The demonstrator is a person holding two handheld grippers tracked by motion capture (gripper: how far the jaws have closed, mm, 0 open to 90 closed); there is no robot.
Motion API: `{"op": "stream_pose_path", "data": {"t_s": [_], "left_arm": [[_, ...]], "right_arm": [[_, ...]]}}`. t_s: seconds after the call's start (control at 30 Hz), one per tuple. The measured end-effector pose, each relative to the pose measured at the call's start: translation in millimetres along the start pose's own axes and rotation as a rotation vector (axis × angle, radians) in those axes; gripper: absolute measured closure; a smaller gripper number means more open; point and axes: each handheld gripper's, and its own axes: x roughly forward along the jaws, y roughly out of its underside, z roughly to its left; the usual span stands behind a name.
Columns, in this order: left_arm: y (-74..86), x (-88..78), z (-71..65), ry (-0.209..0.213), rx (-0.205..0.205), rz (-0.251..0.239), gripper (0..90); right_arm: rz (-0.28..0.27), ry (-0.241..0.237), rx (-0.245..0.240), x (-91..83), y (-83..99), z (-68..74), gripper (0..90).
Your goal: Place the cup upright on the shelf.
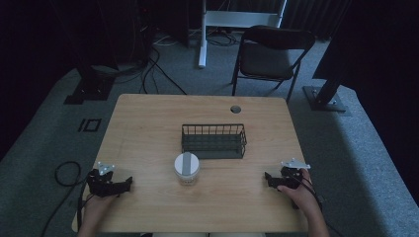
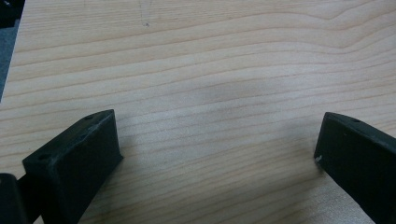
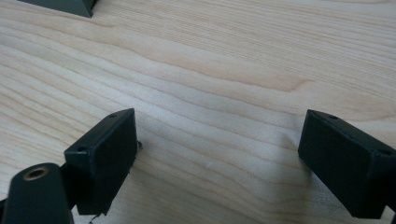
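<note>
A white lidded cup [image 1: 187, 169] with a grey strip on its lid stands on the wooden table [image 1: 148, 128], just in front of a dark wire basket [image 1: 213, 140]. My left gripper [image 1: 123, 186] rests near the table's front left corner, well left of the cup. My right gripper [image 1: 271, 180] rests at the front right. In the left gripper view the left gripper [image 2: 217, 140] has its jaws wide apart over bare wood. In the right gripper view the right gripper [image 3: 219, 137] is likewise open and holds nothing.
A round cable hole [image 1: 235, 109] sits near the table's far edge. Behind the table stand a folding chair [image 1: 272, 54] and a white desk leg [image 1: 202, 34]. Cables [image 1: 148, 69] trail across the grey carpet at the back left.
</note>
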Motion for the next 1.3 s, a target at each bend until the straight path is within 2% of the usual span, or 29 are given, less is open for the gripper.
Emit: {"op": "stream_pose_path", "data": {"t_s": [0.8,1.1,1.3], "left_arm": [[0.5,-0.2,1.3,0.003,0.001,-0.002,0.3],[0.5,-0.1,1.4,0.006,0.002,-0.003,0.2],[0.5,-0.1,1.4,0.005,0.003,-0.002,0.2]], "right_arm": [[0.001,0.004,0.000,-0.3,0.0,3.0,11.2],[0.003,-0.034,-0.030,3.4,-4.3,14.6,11.5],[-0.019,-0.070,-0.045,5.3,-8.8,26.4,11.5]]}}
